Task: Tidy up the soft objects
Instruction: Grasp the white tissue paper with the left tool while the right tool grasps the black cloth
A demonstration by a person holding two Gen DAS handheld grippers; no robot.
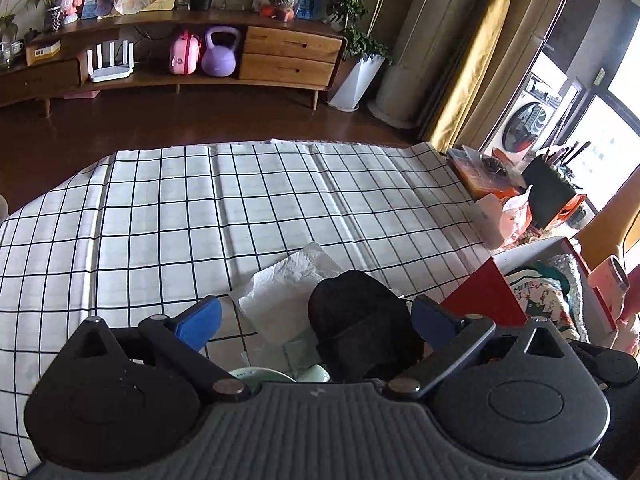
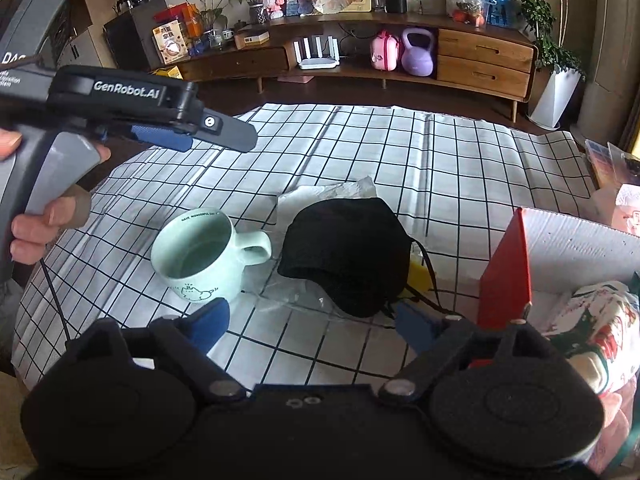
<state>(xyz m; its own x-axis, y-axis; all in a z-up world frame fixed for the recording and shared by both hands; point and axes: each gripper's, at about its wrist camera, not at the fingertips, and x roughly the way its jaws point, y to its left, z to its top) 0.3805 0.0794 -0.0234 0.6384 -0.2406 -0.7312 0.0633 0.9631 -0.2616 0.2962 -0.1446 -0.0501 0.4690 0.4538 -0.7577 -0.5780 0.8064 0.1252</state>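
Observation:
A black fabric face mask [image 2: 348, 252] lies crumpled on the checked cloth, partly on a white paper sheet [image 2: 332, 192]. My right gripper [image 2: 312, 326] hovers just short of it, open, with nothing between its blue fingers. In the left wrist view the mask [image 1: 360, 320] sits low between the spread blue fingers of my left gripper [image 1: 316, 320], which is open and not touching it. The left gripper [image 2: 216, 134] also shows side-on at the upper left of the right wrist view, held by a hand. A festive printed cloth [image 2: 596, 320] lies inside a red and white box [image 2: 504, 264].
A mint green mug [image 2: 204, 256] stands left of the mask, with clear plastic wrap [image 2: 288, 296] and a yellow item [image 2: 420, 272] beside it. The box [image 1: 488, 292] sits at the table's right edge. Cluttered boxes [image 1: 500, 208] stand behind it, and a wooden sideboard [image 1: 288, 56] beyond.

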